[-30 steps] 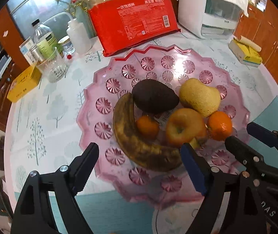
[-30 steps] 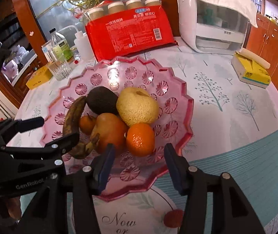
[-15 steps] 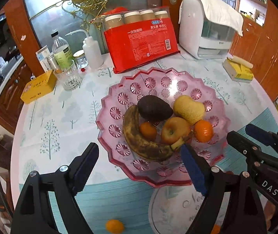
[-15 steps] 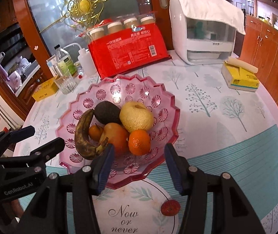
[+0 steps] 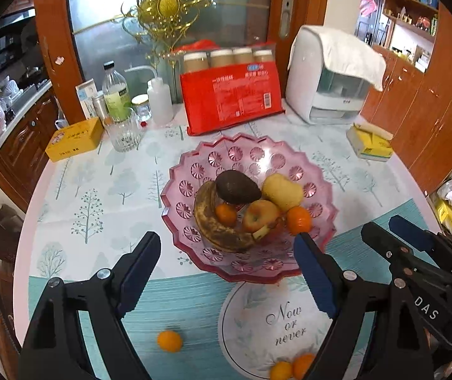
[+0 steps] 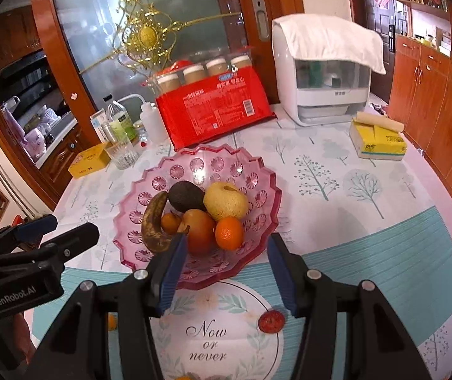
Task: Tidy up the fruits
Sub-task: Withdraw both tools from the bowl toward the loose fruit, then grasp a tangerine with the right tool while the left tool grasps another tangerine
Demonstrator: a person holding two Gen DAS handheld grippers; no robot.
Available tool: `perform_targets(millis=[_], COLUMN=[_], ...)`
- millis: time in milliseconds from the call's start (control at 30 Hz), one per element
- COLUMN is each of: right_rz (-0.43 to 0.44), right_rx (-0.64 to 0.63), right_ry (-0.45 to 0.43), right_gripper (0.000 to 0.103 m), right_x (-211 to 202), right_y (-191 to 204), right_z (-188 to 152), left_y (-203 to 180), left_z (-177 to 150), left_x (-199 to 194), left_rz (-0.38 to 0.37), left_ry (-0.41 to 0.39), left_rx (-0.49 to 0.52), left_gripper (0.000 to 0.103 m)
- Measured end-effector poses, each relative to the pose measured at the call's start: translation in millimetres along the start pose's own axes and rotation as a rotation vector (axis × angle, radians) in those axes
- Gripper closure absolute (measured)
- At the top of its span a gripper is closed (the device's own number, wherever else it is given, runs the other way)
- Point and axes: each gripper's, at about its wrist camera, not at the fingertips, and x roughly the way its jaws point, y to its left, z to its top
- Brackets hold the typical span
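Both my tools are empty with their jaws spread wide, hanging above the near edge of the round table (image 5: pixel 105 177) with its tree-print cloth. The pink cut-glass fruit bowl (image 5: pixel 248 155) sits ahead of me, already holding a spotted brown banana (image 5: pixel 213 221), a dark avocado (image 5: pixel 237 186), a yellow pear (image 5: pixel 281 191), a red-yellow apple (image 5: pixel 259 215) and two small oranges.

What I judge the next move turns on is the loose fruit lying nearer to me than the bowl, down on the teal band of the cloth. A small loose orange (image 5: pixel 169 341) sits below and between the fingers of my left tool (image 5: pixel 226 255), a touch left of centre, so that tool would have to dip down and back toward me. It is round, so no long axis to line up with. Two more small oranges (image 5: pixel 290 368) lie touching at the bottom edge, closer to my right tool (image 6: pixel 224 258).

The left view shows all three oranges; the right view mostly hides them behind its own fingers, but alone shows a small red round fruit (image 6: pixel 271 321), just inside its right finger.
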Motion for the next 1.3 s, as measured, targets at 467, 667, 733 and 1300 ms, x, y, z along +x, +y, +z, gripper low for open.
perform_targets(millis=[467, 667, 733, 1300], right_rz=[0.02, 0.036, 0.043, 0.074], right_rx=[-0.031, -0.054, -0.062, -0.193], right_ry=[-0.042, -0.034, -0.031, 0.064], right_gripper=[0.049, 0.049, 0.049, 0.049], right_x=[-49.8, -58.7, -60.7, -51.2], right_y=[-10.7, -15.6, -19.1, -40.0], right_z=[-24.1, -39.5, -44.7, -108.8], left_y=[-18.0, -27.9, -31.8, -43.9], left_z=[-42.4, -60.1, -66.3, -131.8], left_x=[-36.8, -48.3, -50.5, -29.6], left_rz=[-0.004, 0.016, 0.031, 0.066], left_ry=[0.036, 0.023, 0.021, 0.152], left_rx=[-0.059, -0.042, -0.03, 0.043], left_gripper=[0.018, 0.018, 0.018, 0.018])
